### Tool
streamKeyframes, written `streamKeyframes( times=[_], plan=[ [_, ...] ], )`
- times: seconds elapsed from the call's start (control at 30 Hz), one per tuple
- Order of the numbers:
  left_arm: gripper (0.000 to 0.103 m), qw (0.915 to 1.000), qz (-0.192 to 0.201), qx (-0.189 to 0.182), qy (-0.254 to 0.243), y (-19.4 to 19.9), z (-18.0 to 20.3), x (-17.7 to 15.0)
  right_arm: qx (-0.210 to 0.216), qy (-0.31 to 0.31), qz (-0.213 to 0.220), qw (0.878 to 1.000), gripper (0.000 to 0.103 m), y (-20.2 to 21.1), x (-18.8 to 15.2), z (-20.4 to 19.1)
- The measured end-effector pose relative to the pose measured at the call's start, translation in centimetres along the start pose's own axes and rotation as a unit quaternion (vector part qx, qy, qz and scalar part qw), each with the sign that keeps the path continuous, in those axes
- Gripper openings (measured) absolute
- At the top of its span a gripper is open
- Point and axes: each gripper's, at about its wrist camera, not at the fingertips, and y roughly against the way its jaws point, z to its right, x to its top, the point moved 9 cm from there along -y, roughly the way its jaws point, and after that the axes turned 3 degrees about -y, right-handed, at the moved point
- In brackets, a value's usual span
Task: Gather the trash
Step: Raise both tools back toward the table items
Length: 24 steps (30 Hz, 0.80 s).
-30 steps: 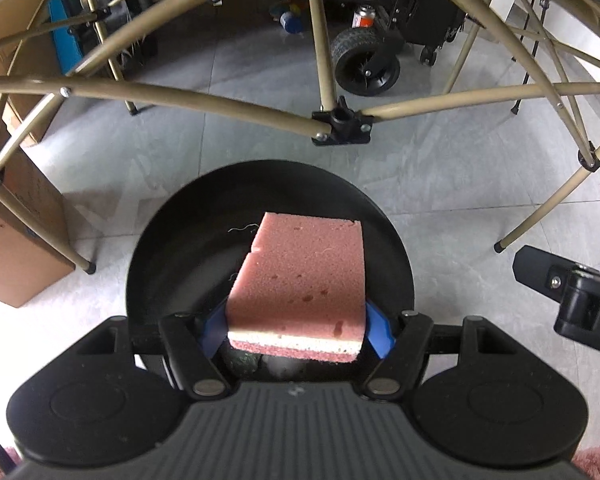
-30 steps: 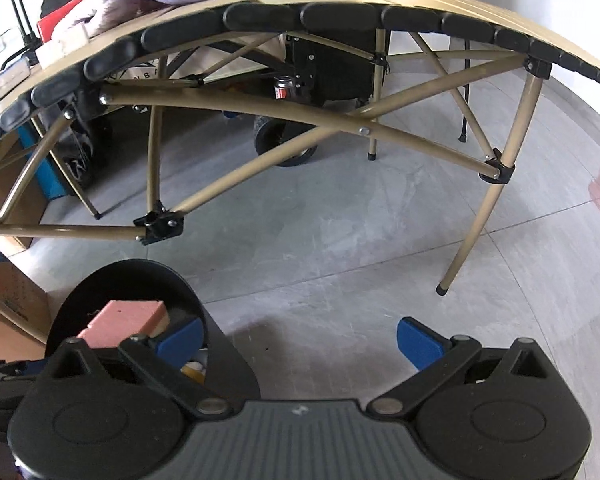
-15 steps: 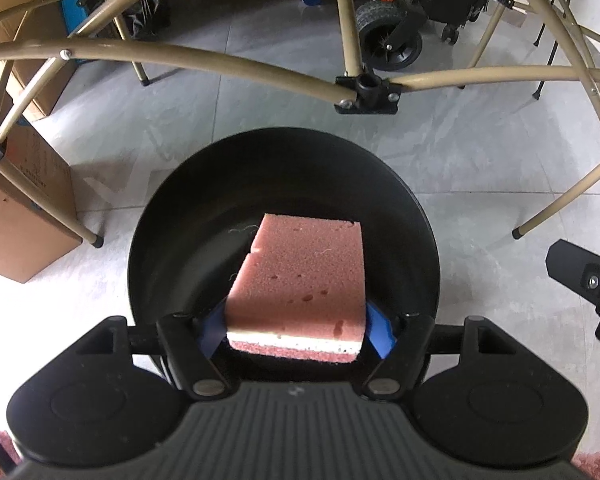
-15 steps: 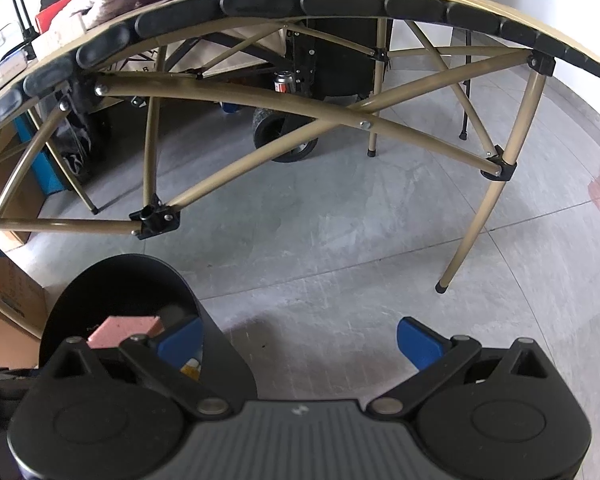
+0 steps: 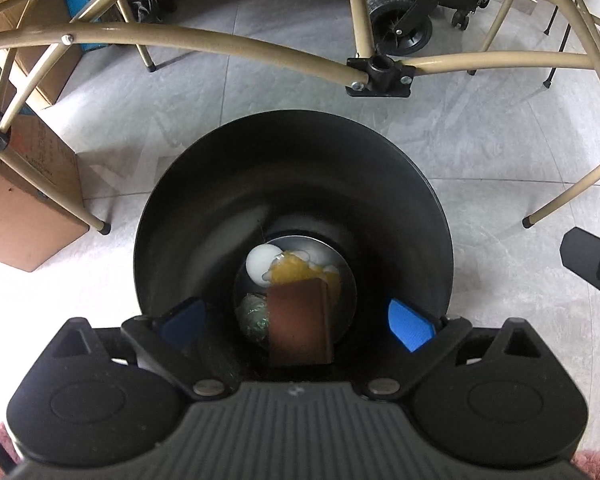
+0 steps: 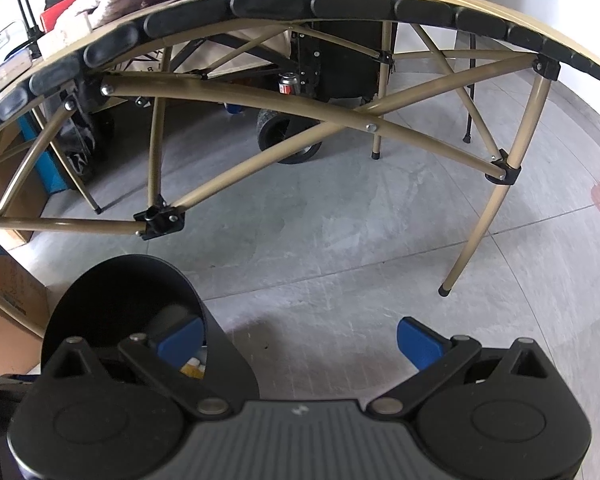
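Your left gripper (image 5: 296,322) is opening over the bin (image 5: 400,184) with nothing between its jaws; the sponge (image 5: 298,320) lies inside on the trash. Lift straight, or a finger may clip the bin's rim and tip it. Your right gripper (image 6: 300,344), spread and empty, hangs beside the bin; table legs (image 5: 560,204) crowd behind it.

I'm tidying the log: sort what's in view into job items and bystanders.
Job:
black bin
sponge at its bottom
white ball, yellow scrap and green wad beside it
left gripper, jaws opening, nothing between them

Bystanders:
table frame
cardboard box
wheel
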Motion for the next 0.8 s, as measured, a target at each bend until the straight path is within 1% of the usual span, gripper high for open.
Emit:
streamKeyframes(
  times=[0.5, 0.8],
  plan=[
    [0.101, 1.0, 0.006, 0.006, 0.004, 0.13, -0.12, 0.04, 0.005, 0.004, 0.001, 1.0, 0.103, 0.09, 0.04, -0.34],
    [0.101, 0.9997, 0.022, 0.005, 0.006, 0.86, -0.43, 0.21, 0.017, 0.01, 0.006, 1.0, 0.103, 0.42, 0.05, -0.87]
  ],
)
